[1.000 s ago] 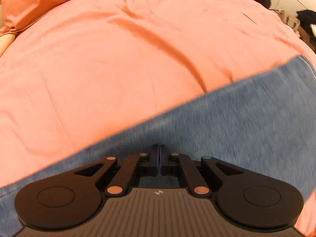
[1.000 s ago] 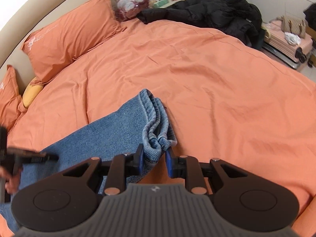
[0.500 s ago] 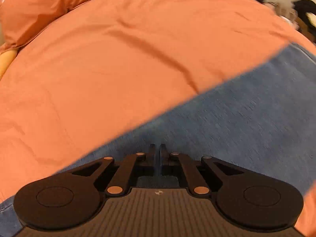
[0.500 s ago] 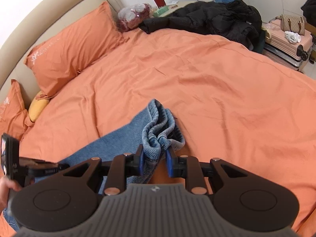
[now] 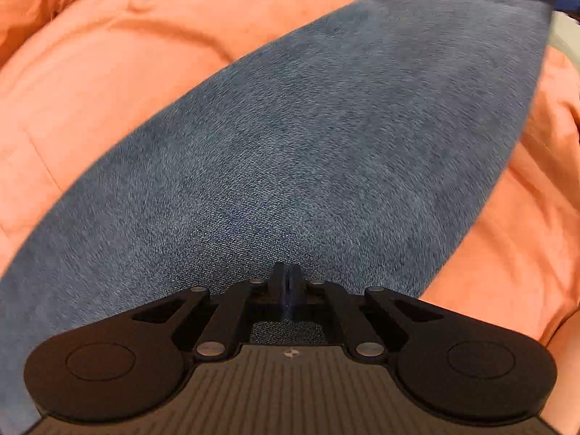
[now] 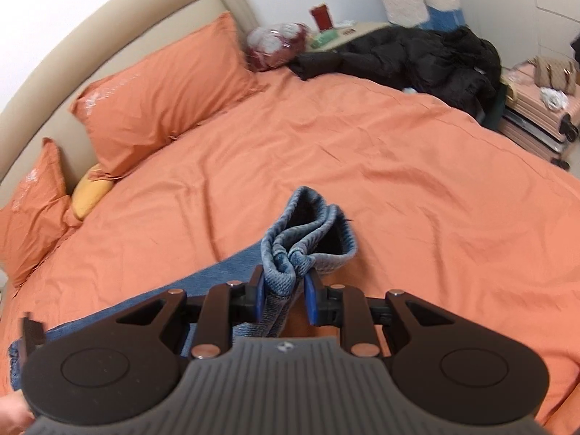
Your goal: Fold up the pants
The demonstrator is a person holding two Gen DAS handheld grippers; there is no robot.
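Pants (image 5: pixel 308 152) stretch diagonally, lower left to upper right.

Pants (image 5: pixel 308 145) on bed (image 6: pixel 398 166), pillows (image 6: pixel 163 90) behind.

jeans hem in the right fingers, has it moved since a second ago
Yes. The jeans hem is lifted off the orange bedspread and bunched higher in the right gripper, where earlier it lay lower on the bed.

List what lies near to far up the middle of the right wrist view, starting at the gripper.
right gripper → bunched jeans cuffs held between its fingers → orange bedspread → black jacket → nightstand.
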